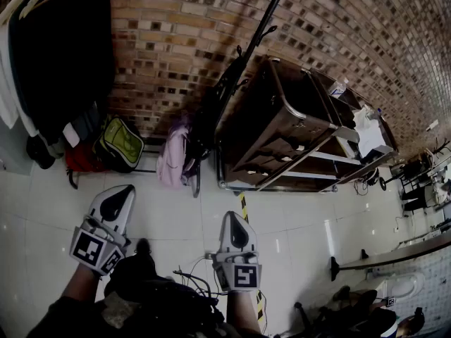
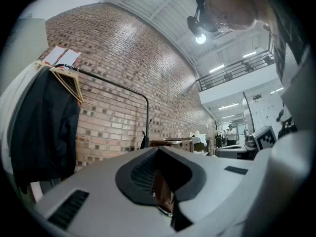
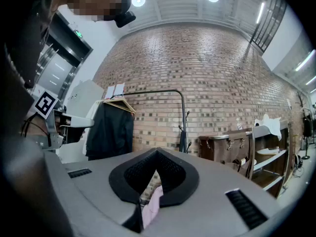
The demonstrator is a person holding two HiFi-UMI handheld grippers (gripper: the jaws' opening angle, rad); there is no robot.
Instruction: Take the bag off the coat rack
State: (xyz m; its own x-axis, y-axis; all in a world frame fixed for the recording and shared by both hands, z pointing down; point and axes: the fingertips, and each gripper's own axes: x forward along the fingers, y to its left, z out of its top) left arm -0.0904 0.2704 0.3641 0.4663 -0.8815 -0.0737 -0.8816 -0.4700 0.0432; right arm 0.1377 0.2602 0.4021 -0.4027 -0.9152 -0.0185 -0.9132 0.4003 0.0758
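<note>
The black coat rack (image 1: 236, 76) stands against the brick wall and shows as a thin pole (image 3: 183, 132) in the right gripper view. Something dark hangs along its pole. A pink bag (image 1: 173, 157) sits low beside its base; whether it hangs or rests on the floor I cannot tell. A strip of that pink (image 3: 152, 206) shows through the right jaws' notch. My left gripper (image 1: 125, 191) and right gripper (image 1: 233, 217) are held side by side over the white floor, well short of the rack. Both are shut and hold nothing.
A garment rail at the left carries a black coat (image 1: 60, 55) on hangers. A green backpack (image 1: 120, 144) and a red bag (image 1: 81, 159) lie under it. A brown wheeled cart (image 1: 282, 129) stands right of the rack. Cables (image 1: 190, 280) trail near my feet.
</note>
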